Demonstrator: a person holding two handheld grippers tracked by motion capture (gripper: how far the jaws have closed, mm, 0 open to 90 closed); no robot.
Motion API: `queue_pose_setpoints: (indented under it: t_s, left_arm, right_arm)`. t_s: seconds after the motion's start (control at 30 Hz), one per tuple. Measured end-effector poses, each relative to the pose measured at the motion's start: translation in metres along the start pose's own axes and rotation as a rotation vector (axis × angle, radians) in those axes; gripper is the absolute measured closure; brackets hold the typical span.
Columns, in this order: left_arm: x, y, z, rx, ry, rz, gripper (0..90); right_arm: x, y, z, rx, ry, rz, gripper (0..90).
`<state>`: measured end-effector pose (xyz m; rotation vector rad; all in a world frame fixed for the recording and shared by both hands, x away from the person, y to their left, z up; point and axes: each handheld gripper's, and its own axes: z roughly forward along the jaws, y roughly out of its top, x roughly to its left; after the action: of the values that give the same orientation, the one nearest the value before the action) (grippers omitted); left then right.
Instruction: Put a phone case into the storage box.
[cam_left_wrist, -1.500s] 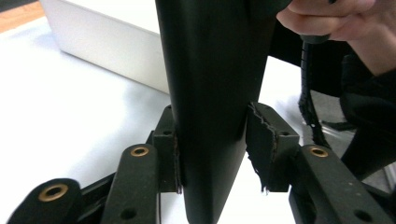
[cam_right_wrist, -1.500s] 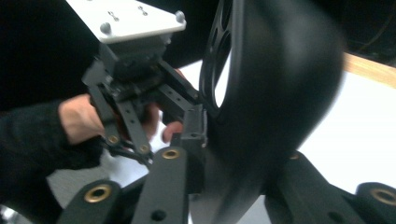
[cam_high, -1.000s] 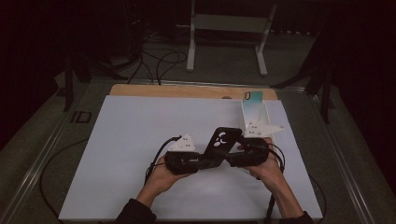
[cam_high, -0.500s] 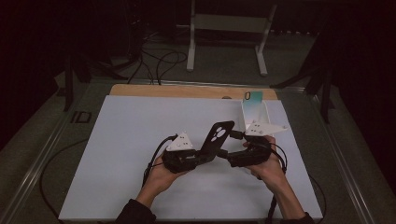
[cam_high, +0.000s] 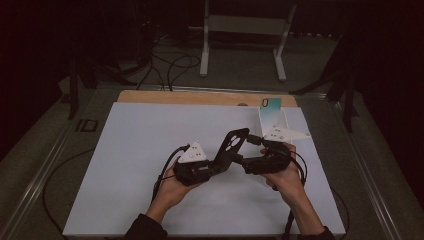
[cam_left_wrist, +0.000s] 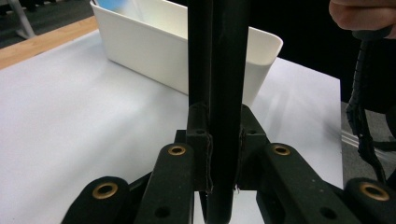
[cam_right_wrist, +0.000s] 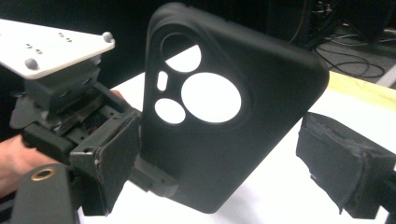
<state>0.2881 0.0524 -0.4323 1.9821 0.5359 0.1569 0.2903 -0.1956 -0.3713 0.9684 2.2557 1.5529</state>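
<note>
Since earlier: matte black rubber phone case (cam_high: 231, 147) tilted further left, right gripper (cam_high: 248, 161) jaws just opened wide, clear of case. Left gripper view: left gripper (cam_left_wrist: 219, 154) clamped on case edge. Right gripper view: single-edge grip, could pivot or drop mid-table.

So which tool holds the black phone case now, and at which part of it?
The left tool is shut on the case at its lower edge. The right tool is open, with the case between its pads, untouched.
</note>
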Motion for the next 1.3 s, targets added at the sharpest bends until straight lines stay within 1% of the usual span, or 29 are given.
queue_pose_setpoints:
  t_s: [0.03, 0.2, 0.33, 0.53, 0.63, 0.73, 0.9, 1.0, 1.1, 1.17, 1.23, 1.3]
  left_arm:
    - [-0.001, 0.0, 0.001, 0.004, 0.004, 0.008, 80.3]
    - [-0.003, -0.001, 0.004, 0.009, 0.012, 0.01, 80.4]
    - [-0.004, -0.002, 0.007, 0.015, 0.009, 0.004, 80.4]
    - [-0.006, -0.002, 0.012, 0.015, -0.002, -0.003, 80.4]
    - [-0.007, -0.003, 0.013, 0.011, -0.014, -0.011, 80.4]
    - [-0.007, -0.003, 0.013, 0.008, -0.018, -0.013, 80.3]
    - [-0.007, -0.004, 0.012, 0.009, -0.012, -0.012, 80.2]
    - [-0.007, -0.004, 0.011, 0.01, -0.009, -0.008, 79.9]
    - [-0.007, -0.004, 0.011, 0.007, -0.003, -0.002, 76.5]
    - [-0.008, -0.004, 0.009, -0.004, 0.0, -0.002, 74.1]
    - [-0.009, -0.003, 0.006, -0.006, 0.016, -0.003, 66.5]
    - [-0.009, -0.002, 0.003, 0.0, 0.042, 0.0, 58.6]
  right_arm:
    - [0.0, 0.002, 0.002, -0.008, -0.006, 0.019, 13.9]
    - [0.002, 0.005, 0.008, -0.029, -0.022, 0.06, 13.5]
    - [0.006, 0.007, 0.011, -0.046, -0.025, 0.077, 12.7]
    - [0.012, 0.01, 0.015, -0.067, -0.044, 0.076, 11.7]
    - [0.017, 0.011, 0.02, -0.087, -0.064, 0.061, 11.3]
    - [0.021, 0.012, 0.022, -0.096, -0.076, 0.042, 11.4]
    - [0.023, 0.011, 0.023, -0.107, -0.077, 0.038, 13.0]
    - [0.024, 0.011, 0.023, -0.108, -0.079, 0.026, 13.6]
    - [0.025, 0.011, 0.023, -0.105, -0.078, 0.015, 13.8]
    - [0.026, 0.011, 0.024, -0.104, -0.078, 0.011, 13.9]
    - [0.026, 0.011, 0.025, -0.098, -0.086, 0.005, 14.0]
    - [0.025, 0.01, 0.025, -0.097, -0.089, 0.007, 14.0]
